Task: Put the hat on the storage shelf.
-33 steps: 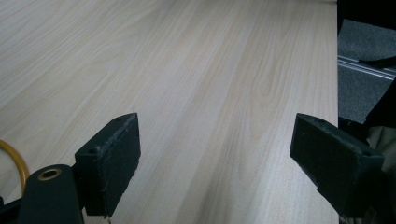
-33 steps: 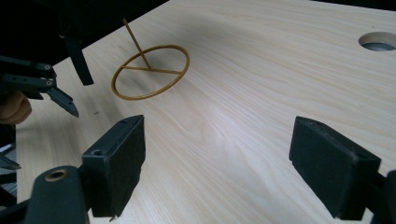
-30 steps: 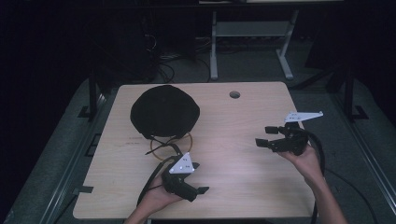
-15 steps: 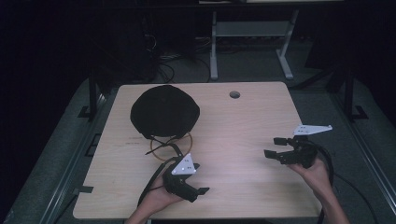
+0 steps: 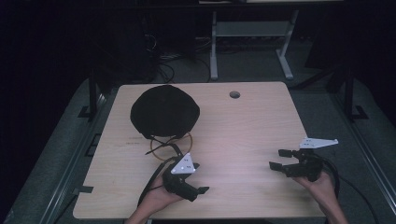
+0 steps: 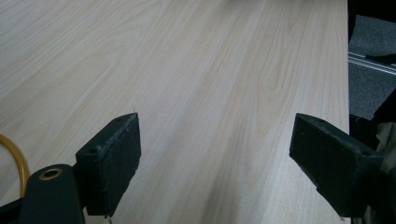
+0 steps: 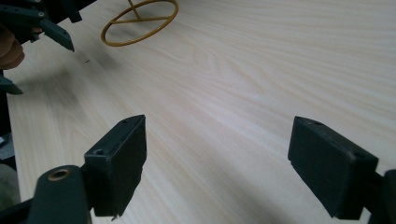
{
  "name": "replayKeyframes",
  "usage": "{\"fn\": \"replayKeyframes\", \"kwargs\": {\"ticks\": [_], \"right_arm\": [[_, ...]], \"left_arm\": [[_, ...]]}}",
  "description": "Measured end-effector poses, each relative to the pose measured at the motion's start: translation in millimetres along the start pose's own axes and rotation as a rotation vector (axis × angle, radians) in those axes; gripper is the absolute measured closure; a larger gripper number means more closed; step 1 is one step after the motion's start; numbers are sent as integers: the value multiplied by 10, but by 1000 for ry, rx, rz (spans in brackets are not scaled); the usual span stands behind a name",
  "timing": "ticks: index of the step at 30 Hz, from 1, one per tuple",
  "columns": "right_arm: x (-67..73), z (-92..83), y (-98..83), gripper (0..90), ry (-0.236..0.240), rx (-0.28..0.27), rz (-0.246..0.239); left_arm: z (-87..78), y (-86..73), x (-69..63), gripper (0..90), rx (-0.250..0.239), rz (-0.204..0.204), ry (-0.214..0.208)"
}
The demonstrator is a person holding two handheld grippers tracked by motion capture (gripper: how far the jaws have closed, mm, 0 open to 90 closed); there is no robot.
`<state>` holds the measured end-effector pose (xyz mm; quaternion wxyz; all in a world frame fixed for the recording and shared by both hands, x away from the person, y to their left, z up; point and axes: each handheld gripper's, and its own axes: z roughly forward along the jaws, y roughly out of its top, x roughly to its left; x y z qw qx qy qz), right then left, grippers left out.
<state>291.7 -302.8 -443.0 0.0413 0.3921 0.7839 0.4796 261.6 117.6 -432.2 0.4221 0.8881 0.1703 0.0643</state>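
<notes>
Wooden table (image 5: 243, 126) bears yellow ring (image 5: 171, 143) lying flat, near left gripper (image 5: 198, 179).

Table (image 5: 243, 126): pale beige wood w/ fine lengthwise grain, light tan streaks; small dark grey round hole (image 5: 235, 94) far ahead of the grippers. Hat (image 5: 164, 111), ahead of left gripper (image 5: 200, 190): plain matte black, no pattern. Ring (image 5: 171, 145) btwn hat & left gripper: mustard yellow, thin black cords across it. Both grippers black; jaws matte black w/ brass-coloured rivet at base. Right gripper (image 5: 279, 159): black, light grey plate on top; left has the same plate, near white. Floor (image 5: 373, 135) beyond right gripper: dark grey. Frame (image 5: 252, 37) far ahead: light grey.
</notes>
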Motion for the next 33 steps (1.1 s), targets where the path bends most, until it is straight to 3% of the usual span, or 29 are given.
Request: {"fn": "replayKeyframes", "kwargs": {"ticks": [24, 33], "right_arm": [[126, -314, -437, 187, -15, -35, 49], [228, -402, -566, 182, -34, -65, 33]], "left_arm": [[-5, -4, 10, 165, -8, -16, -7], [-6, 28, -3, 165, -25, -15, -17]]}}
